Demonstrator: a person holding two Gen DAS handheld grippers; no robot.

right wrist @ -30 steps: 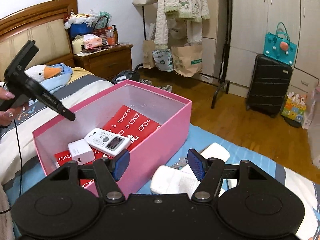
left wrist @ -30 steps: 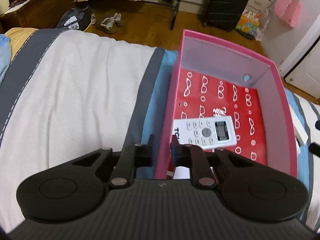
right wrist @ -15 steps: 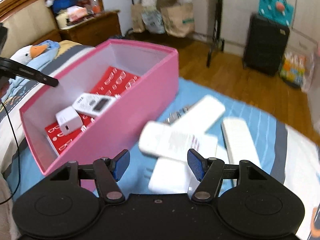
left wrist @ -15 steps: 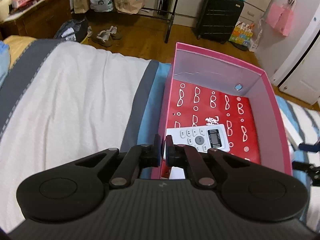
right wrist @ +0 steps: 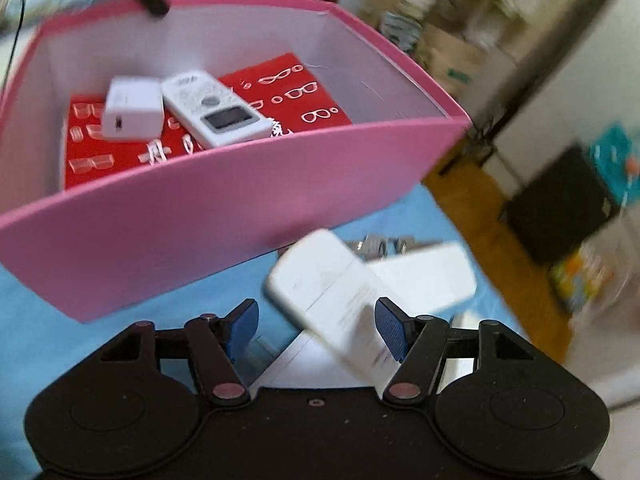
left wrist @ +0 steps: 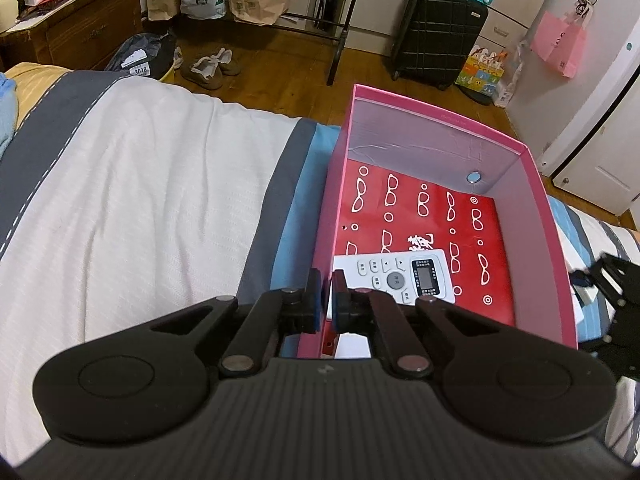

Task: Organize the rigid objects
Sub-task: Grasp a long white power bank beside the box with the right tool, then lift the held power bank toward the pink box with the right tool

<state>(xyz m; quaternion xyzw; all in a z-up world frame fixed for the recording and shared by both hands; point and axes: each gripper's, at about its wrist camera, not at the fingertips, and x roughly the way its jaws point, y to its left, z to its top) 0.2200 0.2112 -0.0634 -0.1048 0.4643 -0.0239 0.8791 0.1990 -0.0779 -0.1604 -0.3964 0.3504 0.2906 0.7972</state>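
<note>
Box (left wrist: 538, 240), pink, is sitting on the bed (left wrist: 132, 200), filling centre-right of the left wrist view. Left claw (left wrist: 326, 298) is clamping the box's near-left wall, one finger outside and one inside. White remote (left wrist: 400, 276) is lying on the red patterned floor just above the claw; white charger block (right wrist: 132, 108) is touching the remote's side, upper left of the right wrist view. Right claw (right wrist: 316, 328) is hanging wide open at bottom centre, gripping nothing. Flat white device (right wrist: 336, 292) is lying between its fingers on a pile of white items on the blue sheet, just outside the box. That view is motion-blurred.
</note>
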